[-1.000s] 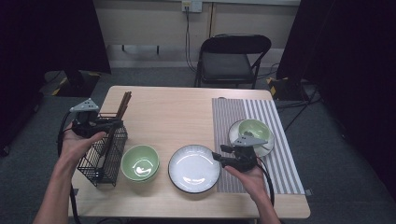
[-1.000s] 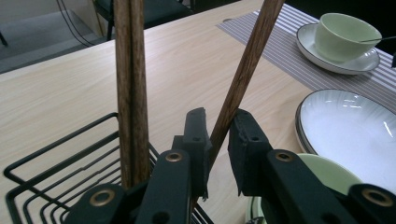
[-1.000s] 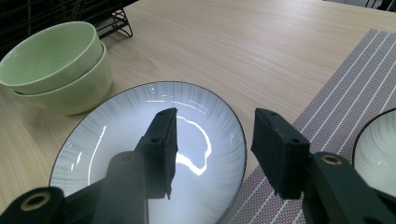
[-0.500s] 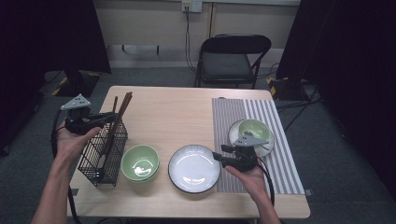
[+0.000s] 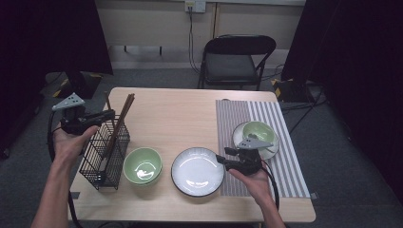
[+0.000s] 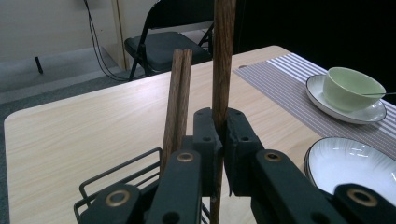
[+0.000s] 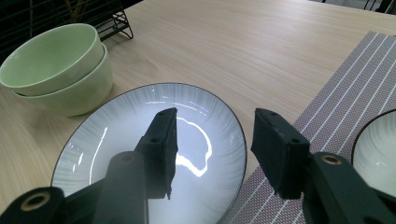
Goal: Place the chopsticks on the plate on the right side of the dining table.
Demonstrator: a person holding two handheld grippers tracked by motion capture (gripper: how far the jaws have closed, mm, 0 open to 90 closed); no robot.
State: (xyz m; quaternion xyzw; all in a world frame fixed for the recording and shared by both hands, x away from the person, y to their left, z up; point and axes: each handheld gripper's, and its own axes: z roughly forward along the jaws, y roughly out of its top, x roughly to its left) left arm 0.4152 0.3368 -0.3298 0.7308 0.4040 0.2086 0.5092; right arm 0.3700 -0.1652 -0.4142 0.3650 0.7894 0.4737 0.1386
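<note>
One dark wooden chopstick, upright, rises through the upper centre of the left gripper view, pinched between the two black pads of the left gripper, whose jaws have just been closing and now press on the stick from both sides. A second pair of chopsticks stands just left of it, free of the jaws, its lower end inside the black wire basket. In the high view the basket sits at the left edge of the table, with the left gripper above its far end. The right gripper hangs over the near-right rim of the white plate, its jaws about half apart with nothing between them. Stacked green bowls stand between basket and plate at lower centre of the high view. A striped placemat covers the right part of the light wooden table and carries a green cup on a saucer. Behind the table at upper centre stands a black folding chair on a grey floor, with dark curtains at both upper corners.
</note>
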